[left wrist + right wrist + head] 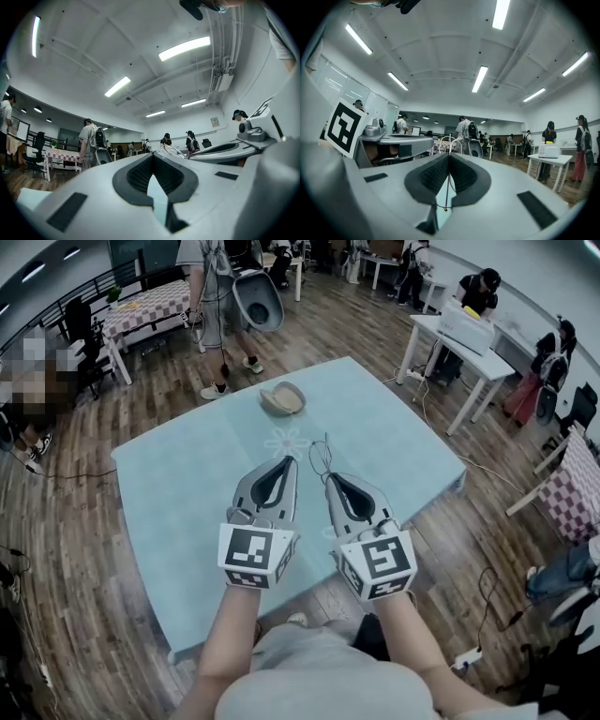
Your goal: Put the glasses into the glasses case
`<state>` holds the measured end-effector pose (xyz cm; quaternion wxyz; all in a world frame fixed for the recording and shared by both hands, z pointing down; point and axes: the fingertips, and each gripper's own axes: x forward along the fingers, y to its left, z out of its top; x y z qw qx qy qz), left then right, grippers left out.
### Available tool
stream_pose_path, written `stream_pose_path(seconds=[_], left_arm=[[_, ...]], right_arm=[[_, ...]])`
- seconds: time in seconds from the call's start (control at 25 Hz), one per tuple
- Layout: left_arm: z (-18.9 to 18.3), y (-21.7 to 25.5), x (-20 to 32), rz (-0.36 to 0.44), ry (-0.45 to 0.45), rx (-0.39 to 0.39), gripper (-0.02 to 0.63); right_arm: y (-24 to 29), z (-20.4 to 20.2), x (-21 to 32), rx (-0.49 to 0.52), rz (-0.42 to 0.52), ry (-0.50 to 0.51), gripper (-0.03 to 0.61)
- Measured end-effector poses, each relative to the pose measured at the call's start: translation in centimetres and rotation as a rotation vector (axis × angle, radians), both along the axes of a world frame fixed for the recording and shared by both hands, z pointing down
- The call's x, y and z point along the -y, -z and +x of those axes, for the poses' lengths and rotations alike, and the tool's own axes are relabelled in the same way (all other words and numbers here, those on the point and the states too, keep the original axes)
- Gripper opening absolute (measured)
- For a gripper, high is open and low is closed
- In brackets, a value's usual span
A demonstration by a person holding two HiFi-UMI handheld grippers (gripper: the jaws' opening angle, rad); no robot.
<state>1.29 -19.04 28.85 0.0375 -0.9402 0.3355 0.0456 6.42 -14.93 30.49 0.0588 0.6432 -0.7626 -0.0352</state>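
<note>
Forearms and the two marker cubes fill the near edge of the head view, and beyond them both tools are held level and side by side over the pale blue desk (178,484). The right hand-held gripper (329,477) is pinched shut on the glasses (323,460), whose thin wire frame stands up from its tips above the desk; its own view shows one fine wire running down between the ribbed pads, probably a temple arm, though that is hard to tell. The left hand-held gripper (286,462) is closed too, tips together, with nothing between them. I judge the glasses to be very light, springy and easily bent: a grip on one thin wire lets the frame swing and twist, and the lenses would scratch or slip if squeezed, so the sturdier spots near the hinge or bridge look safer, with the free tool steadying the other side. The glasses case (282,398), a beige shell lying open, sits further out on the desk beyond a faint flower print (286,441), well apart from both tools. Nothing lies between the tools and the case. Around the desk a person (217,296) stands on the wooden floor just past the far edge, a white table (441,329) stands to the right, and a checked table (150,304) is at the back left.
</note>
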Motion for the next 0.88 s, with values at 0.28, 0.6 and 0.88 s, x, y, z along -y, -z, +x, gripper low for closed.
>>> stream_pose_path(seconds=[0.28, 0.6, 0.88], left_arm=[[0.5, -0.4, 2.9, -0.01, 0.019, -0.005, 0.008], [1.6, -0.9, 5.9, -0.024, 0.033, 0.007, 0.008], [3.6, -1.7, 9.1, -0.025, 0.053, 0.048, 0.008]], right_arm=[[-0.6, 0.9, 2.8, -0.006, -0.016, 0.011, 0.011], [-0.8, 1.9, 5.9, -0.023, -0.031, 0.034, 0.011], [-0.8, 3.7, 9.7, -0.057, -0.04, 0.082, 0.011]])
